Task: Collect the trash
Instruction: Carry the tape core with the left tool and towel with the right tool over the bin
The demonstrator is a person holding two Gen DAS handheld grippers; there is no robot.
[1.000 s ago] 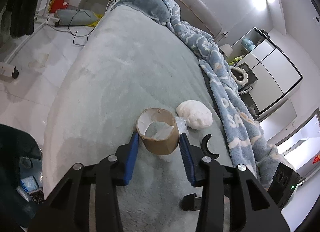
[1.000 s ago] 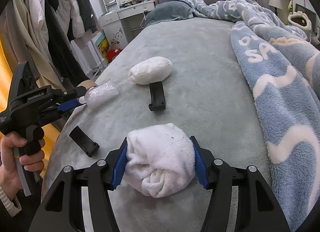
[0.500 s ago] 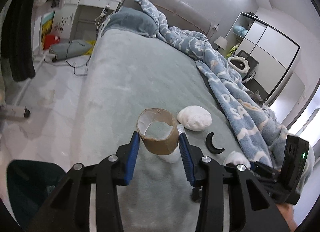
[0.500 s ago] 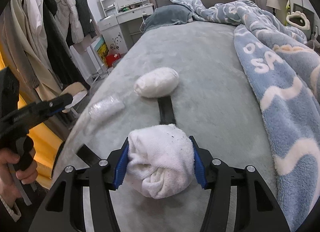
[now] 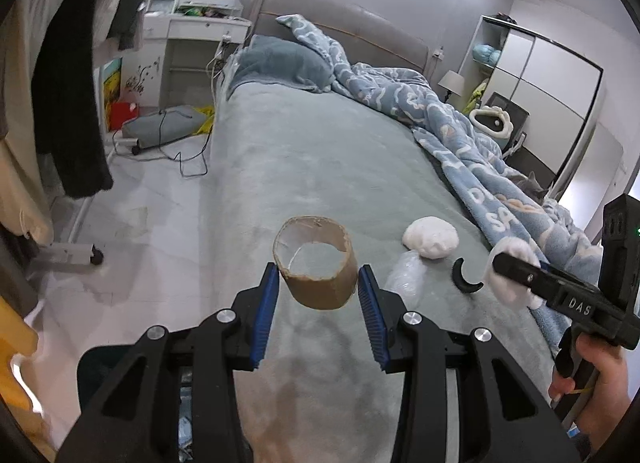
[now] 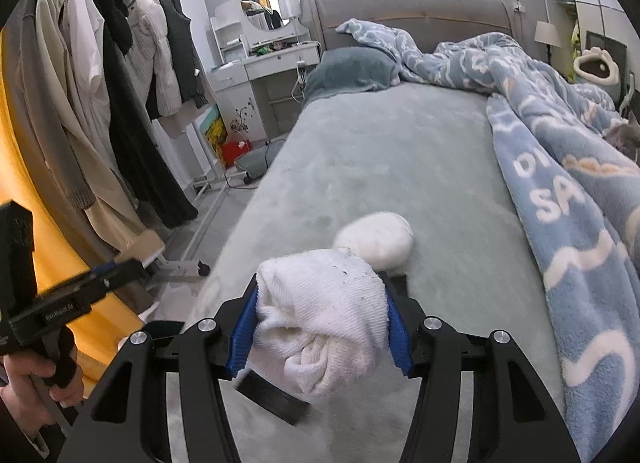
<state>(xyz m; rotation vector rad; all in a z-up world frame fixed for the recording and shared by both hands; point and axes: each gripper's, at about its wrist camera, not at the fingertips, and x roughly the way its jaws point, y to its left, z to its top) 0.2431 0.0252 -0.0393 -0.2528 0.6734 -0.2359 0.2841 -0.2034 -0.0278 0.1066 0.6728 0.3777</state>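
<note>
My left gripper (image 5: 318, 293) is shut on a brown cardboard tape roll core (image 5: 316, 263) and holds it above the grey-green bed (image 5: 320, 151). My right gripper (image 6: 322, 317) is shut on a rolled white sock (image 6: 324, 315), lifted above the bed; it also shows in the left wrist view (image 5: 510, 271). On the bed lie a white rounded wad (image 5: 431, 237), a crumpled clear plastic wrap (image 5: 406, 277) and a black curved piece (image 5: 464, 277). The wad also shows in the right wrist view (image 6: 378, 237), with a black flat piece (image 6: 276, 397) under the sock.
A blue patterned blanket (image 6: 560, 167) covers the bed's right side, with a grey pillow (image 5: 284, 65) at the headboard. A clothes rack with hanging coats (image 6: 100, 103) stands left of the bed. A dark bin (image 5: 104, 375) sits below the left gripper. Cables lie on the floor (image 5: 180, 151).
Both grippers rose from the bed with their loads. The tape core left the plastic wrap behind on the bed. The sock lifted clear of the black pieces.
</note>
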